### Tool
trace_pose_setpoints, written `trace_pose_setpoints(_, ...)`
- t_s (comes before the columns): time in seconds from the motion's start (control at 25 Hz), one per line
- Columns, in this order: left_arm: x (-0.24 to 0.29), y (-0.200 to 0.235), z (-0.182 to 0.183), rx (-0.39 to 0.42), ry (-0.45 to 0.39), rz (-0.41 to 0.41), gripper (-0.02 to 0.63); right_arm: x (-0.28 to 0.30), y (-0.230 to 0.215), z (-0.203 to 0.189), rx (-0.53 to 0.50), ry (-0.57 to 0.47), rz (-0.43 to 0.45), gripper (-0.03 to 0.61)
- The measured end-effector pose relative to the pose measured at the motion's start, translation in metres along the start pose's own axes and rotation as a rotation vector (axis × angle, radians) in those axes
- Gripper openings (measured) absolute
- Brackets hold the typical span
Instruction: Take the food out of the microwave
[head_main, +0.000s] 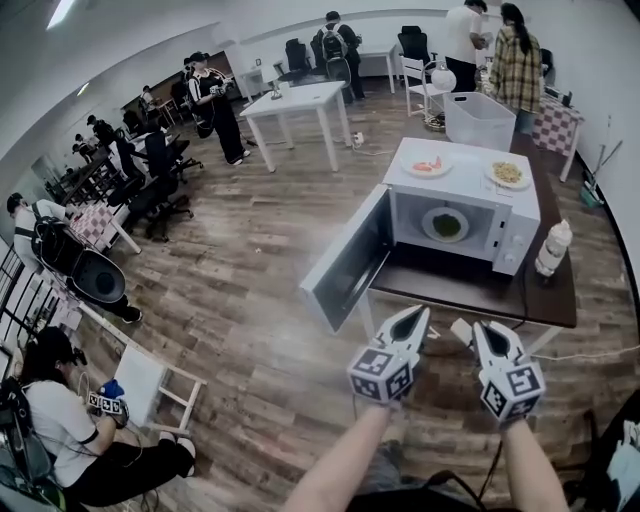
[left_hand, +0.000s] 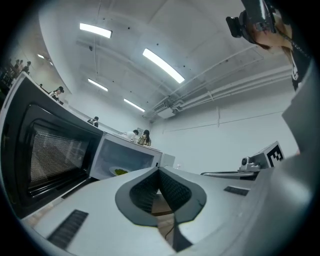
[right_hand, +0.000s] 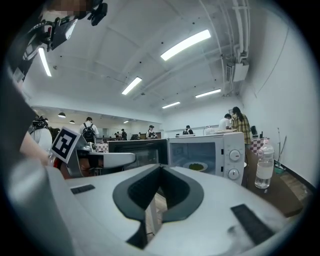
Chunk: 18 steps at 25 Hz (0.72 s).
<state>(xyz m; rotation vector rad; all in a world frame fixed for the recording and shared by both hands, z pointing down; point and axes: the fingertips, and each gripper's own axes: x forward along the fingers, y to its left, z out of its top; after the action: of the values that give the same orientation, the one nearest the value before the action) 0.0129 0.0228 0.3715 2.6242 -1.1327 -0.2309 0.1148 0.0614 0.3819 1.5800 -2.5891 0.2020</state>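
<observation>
While the plate of green food (head_main: 446, 224) lay inside the cavity of the white microwave (head_main: 516, 238), neither gripper was in contact with it. The door (head_main: 345, 262) stood wide open, swung out to the left of the cavity. Two further plates (head_main: 427, 165) rested on top of the oven, one bearing reddish food and the other yellowish food. The oven stood on a dark table (head_main: 470, 292), with a clear bottle (head_main: 552, 248) upright just beside its control panel. The left gripper (head_main: 416, 316) and the right gripper (head_main: 478, 328) were held side by side in front of the table's near edge, short of the oven and pointing toward it. Both had their jaws closed together, and nothing was held between them. Other persons were observed elsewhere in the room, well apart from the table.
</observation>
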Motion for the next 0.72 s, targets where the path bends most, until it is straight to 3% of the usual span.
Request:
trace_pose_setpoints(0.4,0.034,0.037,0.003,-0.005,0.014,-0.018,0.000,0.046,-0.016,-0.003,0.010,0.014,-0.015,0.003)
trace_pose_setpoints(0.72,0.059,0.049,0.000,0.035,0.040,-0.074,0.000,0.074,-0.030,-0.001,0.017,0.015,-0.061,0.003)
